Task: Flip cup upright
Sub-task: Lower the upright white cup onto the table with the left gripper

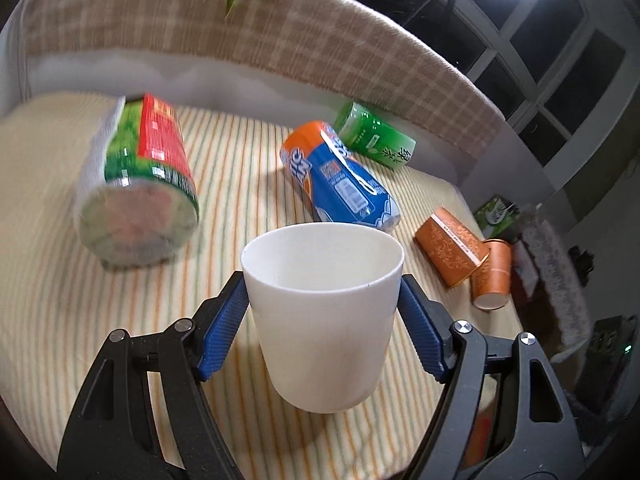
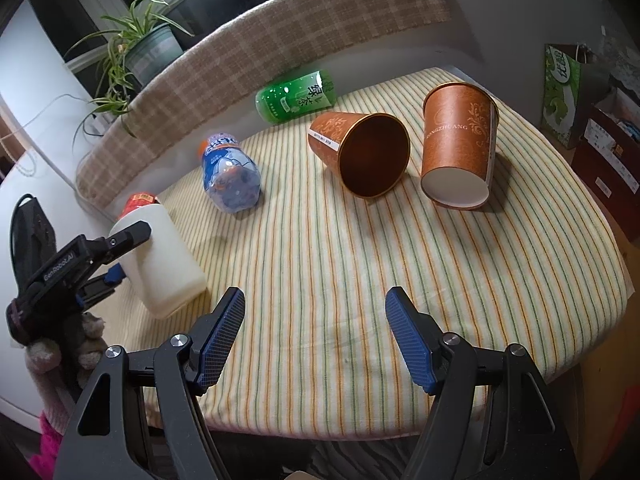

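My left gripper point(image 1: 322, 304) is shut on a white cup point(image 1: 322, 312), mouth up, its base near the striped cloth point(image 1: 240, 184). In the right wrist view the same cup point(image 2: 160, 256) appears at the left, tilted, held by the left gripper point(image 2: 116, 256). My right gripper point(image 2: 316, 332) is open and empty above the cloth's near edge point(image 2: 312, 280). Two orange paper cups lie on their sides at the right: one point(image 2: 360, 152) with its mouth toward me, one point(image 2: 460, 144) with its white inside showing. They also show in the left wrist view point(image 1: 452, 244).
A blue-and-orange bottle point(image 1: 340, 176) and a green tea bottle point(image 1: 372, 136) lie on the cloth. A green-and-red can point(image 1: 140, 184) lies at the left. A plaid sofa back point(image 1: 248, 36) runs behind. A potted plant point(image 2: 140, 48) stands behind it. Boxes and a green bag point(image 2: 568, 92) stand at the right.
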`<action>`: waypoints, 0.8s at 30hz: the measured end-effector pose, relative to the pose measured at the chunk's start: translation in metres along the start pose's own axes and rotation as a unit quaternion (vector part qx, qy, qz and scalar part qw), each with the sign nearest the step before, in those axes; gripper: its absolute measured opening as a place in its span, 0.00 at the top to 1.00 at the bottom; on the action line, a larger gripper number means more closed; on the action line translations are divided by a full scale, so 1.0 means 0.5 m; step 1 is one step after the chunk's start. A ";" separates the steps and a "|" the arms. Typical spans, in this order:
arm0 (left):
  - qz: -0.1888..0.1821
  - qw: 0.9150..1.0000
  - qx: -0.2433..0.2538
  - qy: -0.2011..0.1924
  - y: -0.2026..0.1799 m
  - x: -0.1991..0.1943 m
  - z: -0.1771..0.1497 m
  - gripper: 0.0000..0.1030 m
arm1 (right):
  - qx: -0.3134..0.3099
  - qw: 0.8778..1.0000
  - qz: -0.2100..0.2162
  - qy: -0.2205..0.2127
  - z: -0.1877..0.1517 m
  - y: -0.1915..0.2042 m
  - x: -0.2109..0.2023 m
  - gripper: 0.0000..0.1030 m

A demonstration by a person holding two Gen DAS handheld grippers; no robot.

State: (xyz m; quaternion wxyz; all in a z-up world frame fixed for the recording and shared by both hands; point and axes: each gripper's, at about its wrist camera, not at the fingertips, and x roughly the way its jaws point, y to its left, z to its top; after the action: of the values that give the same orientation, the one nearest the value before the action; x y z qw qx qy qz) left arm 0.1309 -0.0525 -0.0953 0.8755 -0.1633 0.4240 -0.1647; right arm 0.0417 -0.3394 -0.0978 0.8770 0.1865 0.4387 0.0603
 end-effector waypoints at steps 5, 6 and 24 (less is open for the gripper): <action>0.027 0.999 0.038 -0.021 -0.020 -0.003 0.002 0.25 | 0.002 1.000 0.000 0.000 -0.001 -0.003 -0.001 0.29; 0.030 0.998 0.044 -0.024 -0.023 -0.002 0.002 0.25 | 0.002 1.000 0.000 0.001 -0.001 -0.004 -0.001 0.29; 0.055 0.993 0.103 -0.032 -0.059 0.001 -0.020 0.25 | 0.001 1.000 -0.001 0.001 -0.001 -0.003 -0.002 0.29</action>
State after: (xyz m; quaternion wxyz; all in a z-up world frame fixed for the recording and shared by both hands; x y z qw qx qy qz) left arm 0.1189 -0.0803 -0.0891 0.9084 -0.0542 0.3851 -0.1535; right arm 0.0405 -0.3412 -0.0979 0.8763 0.1868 0.4400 0.0597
